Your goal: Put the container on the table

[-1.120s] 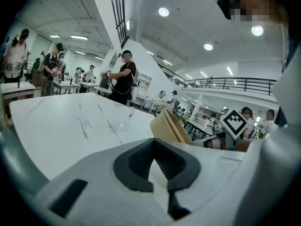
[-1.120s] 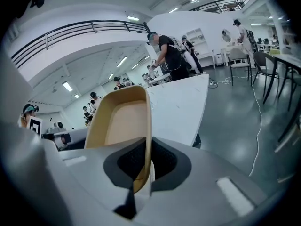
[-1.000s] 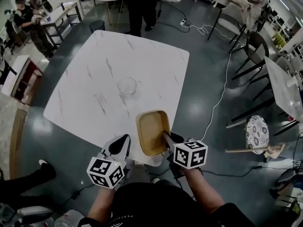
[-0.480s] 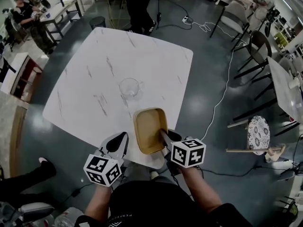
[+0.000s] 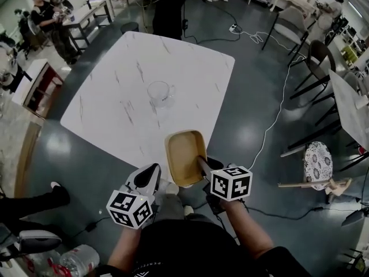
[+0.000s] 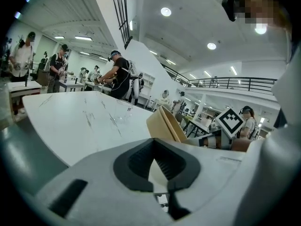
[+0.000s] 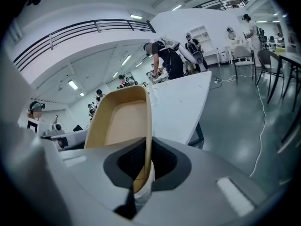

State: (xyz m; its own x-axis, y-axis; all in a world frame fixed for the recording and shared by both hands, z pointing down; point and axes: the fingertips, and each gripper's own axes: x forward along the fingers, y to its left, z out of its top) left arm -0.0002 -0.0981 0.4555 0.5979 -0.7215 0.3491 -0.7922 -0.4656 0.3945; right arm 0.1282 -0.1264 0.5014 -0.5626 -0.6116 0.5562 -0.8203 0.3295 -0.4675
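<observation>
- Your right gripper (image 5: 200,165) is clamped on the near rim of the tan, shallow rectangular plastic container (image 5: 184,150).
- The container sits over the near corner of the white marble-patterned table (image 5: 115,105), its near end overhanging the edge.
- Your left gripper (image 5: 147,179) is closed and empty, just left of the container.
- A clear glass cup (image 5: 160,92) stands mid-table.

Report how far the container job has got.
Done: the right gripper grips the container by its rim. In hand: it hangs tilted over the near corner of the table. To do: set it flat and release. The left gripper is empty.
</observation>
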